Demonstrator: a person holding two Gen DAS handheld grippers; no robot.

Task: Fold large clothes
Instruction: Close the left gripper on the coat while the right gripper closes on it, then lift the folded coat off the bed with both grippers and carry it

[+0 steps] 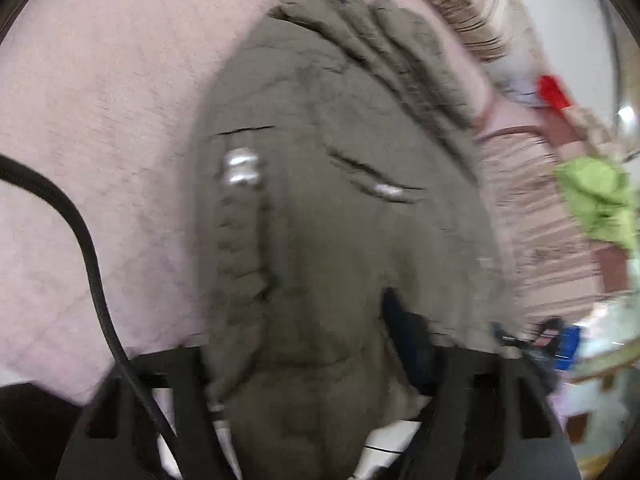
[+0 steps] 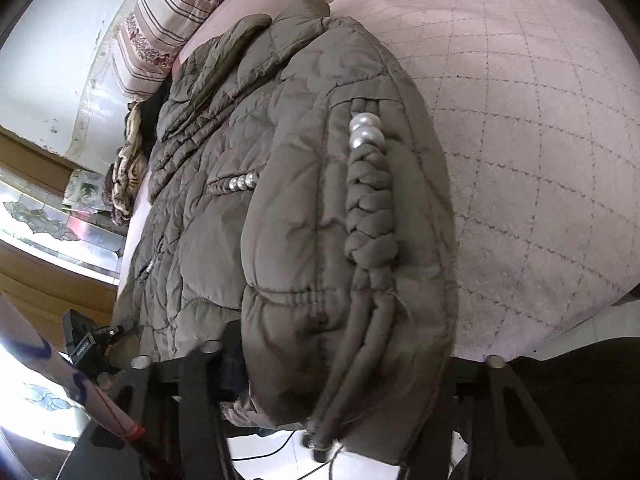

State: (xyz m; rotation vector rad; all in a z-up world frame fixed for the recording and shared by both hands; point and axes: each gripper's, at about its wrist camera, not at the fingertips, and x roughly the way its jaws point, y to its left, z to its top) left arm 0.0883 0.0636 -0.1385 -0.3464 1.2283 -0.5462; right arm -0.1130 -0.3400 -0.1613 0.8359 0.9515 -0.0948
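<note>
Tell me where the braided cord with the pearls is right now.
In the right wrist view the braided cord runs down the jacket sleeve at centre-right, beside the pink quilted bedspread, its loose ends hanging near the right gripper.

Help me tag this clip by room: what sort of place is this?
Probably a bedroom: the olive puffer jacket lies on a pink quilted bedspread, with striped patterned pillows at the far end.
</note>
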